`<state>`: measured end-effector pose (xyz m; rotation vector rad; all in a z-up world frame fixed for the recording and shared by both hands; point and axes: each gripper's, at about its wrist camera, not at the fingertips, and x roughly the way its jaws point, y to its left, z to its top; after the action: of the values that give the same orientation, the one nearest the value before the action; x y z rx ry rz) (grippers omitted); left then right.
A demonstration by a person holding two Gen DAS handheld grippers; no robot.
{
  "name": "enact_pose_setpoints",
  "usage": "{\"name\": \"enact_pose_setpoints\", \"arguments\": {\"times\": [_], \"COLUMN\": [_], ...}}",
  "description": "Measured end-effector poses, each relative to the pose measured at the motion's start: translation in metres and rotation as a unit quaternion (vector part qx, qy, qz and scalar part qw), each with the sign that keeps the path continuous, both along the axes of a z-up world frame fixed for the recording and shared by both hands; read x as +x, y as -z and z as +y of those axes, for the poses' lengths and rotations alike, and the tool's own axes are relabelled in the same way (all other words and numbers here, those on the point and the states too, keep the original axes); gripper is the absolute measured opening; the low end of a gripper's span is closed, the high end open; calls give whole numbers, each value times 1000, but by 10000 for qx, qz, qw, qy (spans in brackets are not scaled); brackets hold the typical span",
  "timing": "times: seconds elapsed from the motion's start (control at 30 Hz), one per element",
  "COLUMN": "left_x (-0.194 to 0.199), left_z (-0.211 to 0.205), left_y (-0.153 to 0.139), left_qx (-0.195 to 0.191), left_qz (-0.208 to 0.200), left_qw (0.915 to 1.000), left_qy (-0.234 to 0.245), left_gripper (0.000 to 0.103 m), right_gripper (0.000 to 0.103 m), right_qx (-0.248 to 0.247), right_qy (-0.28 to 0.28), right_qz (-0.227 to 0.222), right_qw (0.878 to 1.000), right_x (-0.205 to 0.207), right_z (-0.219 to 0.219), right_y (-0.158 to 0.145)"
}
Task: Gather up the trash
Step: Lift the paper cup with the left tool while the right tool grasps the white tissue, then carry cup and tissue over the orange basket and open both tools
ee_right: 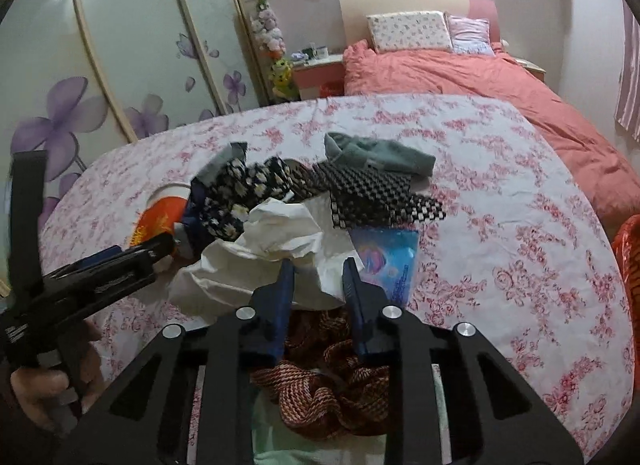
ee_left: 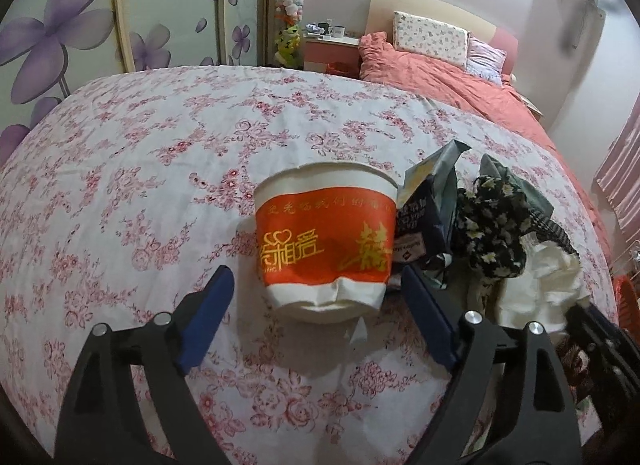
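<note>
Left wrist view: my left claw (ee_left: 316, 301) stands wide open, its blue pads either side of the crumpled orange-and-white paper cup (ee_left: 326, 237), neither touching it; snack wrappers (ee_left: 430, 201) lie just right of the cup. Right wrist view: my right claw (ee_right: 318, 277) is narrowed on a fold of white crumpled paper (ee_right: 264, 253); I cannot tell whether the pads press it.

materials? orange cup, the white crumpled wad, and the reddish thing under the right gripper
Orange cup: looks like printed paper, matte; its base is creased and dented.
White wad: thin paper or tissue, probably; soft crumpled folds, no shine.
Reddish thing: knitted or woven yarn fabric; a ribbed zigzag weave shows.
</note>
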<state>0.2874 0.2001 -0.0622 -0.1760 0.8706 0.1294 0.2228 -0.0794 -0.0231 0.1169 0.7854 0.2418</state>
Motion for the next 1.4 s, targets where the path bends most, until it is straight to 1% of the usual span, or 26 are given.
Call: {"name": "enact_pose_setpoints", "arguments": {"times": [0.03, 0.07, 0.1, 0.13, 0.17, 0.2, 0.23, 0.47, 0.6, 0.87, 1.1, 1.4], "left_x": [1, 4, 5, 7, 9, 11, 12, 9, 0, -21, -44, -69], "left_z": [0, 0, 0, 0, 0, -1, -1, -1, 1, -1, -27, -88], "left_y": [1, 3, 4, 5, 6, 8, 9, 6, -4, -29, -59, -94], "left_qx": [-7, -22, -41, -68, -91, -118, -136, 3, 101, 132, 127, -22], "left_qz": [26, 62, 86, 103, 114, 139, 149, 36, -116, -392, -720, -1078], "left_qw": [10000, 10000, 10000, 9999, 9999, 9998, 9997, 9999, 9998, 9991, 9969, 9902], "left_qy": [5, 13, 21, 37, 57, 87, 107, 113, 100, 83, 305, 893], "left_gripper": [84, 84, 83, 80, 77, 71, 69, 68, 68, 68, 68, 68], "right_gripper": [21, 14, 13, 9, 7, 7, 6, 3, 3, 2, 2, 2], "right_qx": [5, 11, 19, 30, 29, 23, 12, 35, 75, 113, 126, 219], "right_qy": [8, 26, 28, 42, 55, 64, 70, 99, 135, 274, 582, 1127], "right_qz": [-44, -82, -90, -107, -126, -145, -169, -244, -407, -694, -1028, -1363], "right_qw": [10000, 10000, 10000, 9999, 9999, 9999, 9998, 9996, 9991, 9971, 9929, 9840], "right_x": [-1, -2, -2, -2, -3, -4, -5, -7, -12, -26, -45, -72], "right_z": [-2, -4, -5, -7, -8, -10, -12, -14, -19, -34, -63, -113], "right_y": [-2, -5, -6, -8, -9, -9, -10, -11, -21, -38, -53, -68]}}
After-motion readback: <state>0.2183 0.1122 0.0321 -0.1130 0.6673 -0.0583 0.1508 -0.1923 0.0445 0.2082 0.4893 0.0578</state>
